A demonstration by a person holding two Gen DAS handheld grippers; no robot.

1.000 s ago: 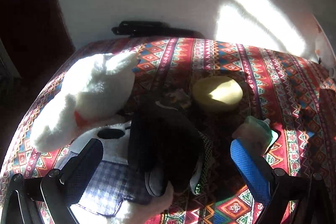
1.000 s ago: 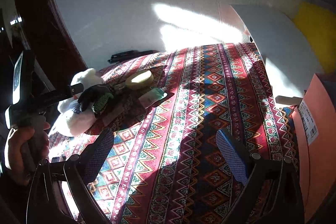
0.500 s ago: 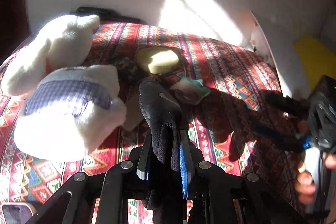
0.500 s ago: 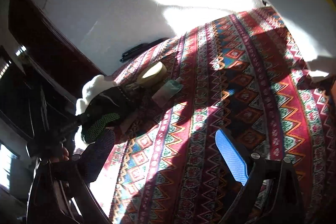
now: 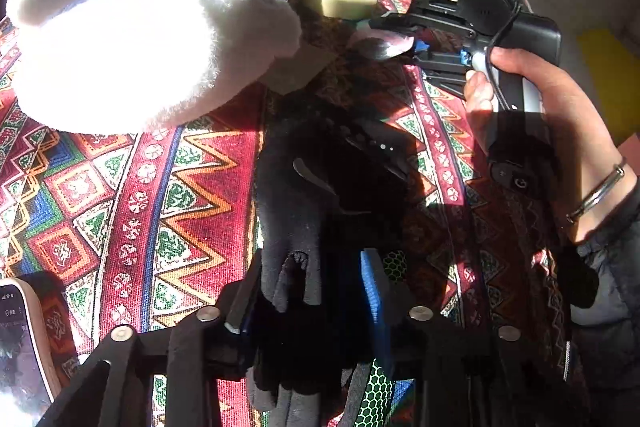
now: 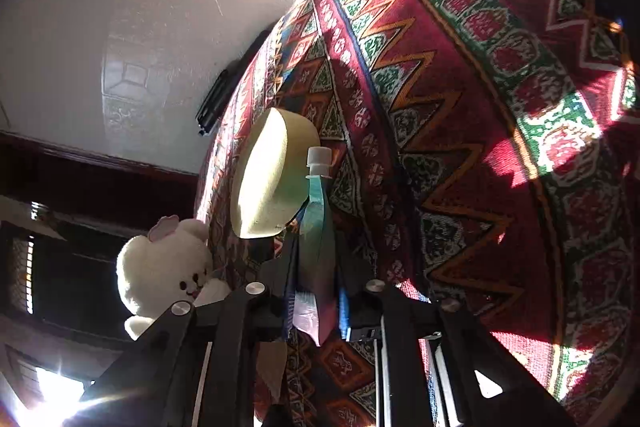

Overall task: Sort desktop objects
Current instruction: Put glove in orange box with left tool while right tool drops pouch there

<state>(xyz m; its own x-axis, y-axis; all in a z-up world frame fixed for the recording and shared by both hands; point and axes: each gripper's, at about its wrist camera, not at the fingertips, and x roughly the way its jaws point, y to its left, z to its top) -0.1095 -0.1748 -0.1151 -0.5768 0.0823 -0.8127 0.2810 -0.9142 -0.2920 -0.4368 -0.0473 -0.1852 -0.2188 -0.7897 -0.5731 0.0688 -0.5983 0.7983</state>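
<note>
Left gripper fingers pinch a black glove over the patterned bench. Right gripper fingers clamp what looks like a teal pouch, beside a yellow sponge.

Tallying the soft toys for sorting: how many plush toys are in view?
1. The white plush lies on the patterned cloth at its left, beside the black glove held by the left gripper. Anything behind it is hidden.

I see a patterned red woven tablecloth lit by hard sunlight patches. Behind it a white wall carries a bright sun patch. Dark wood trim runs below it.
</note>
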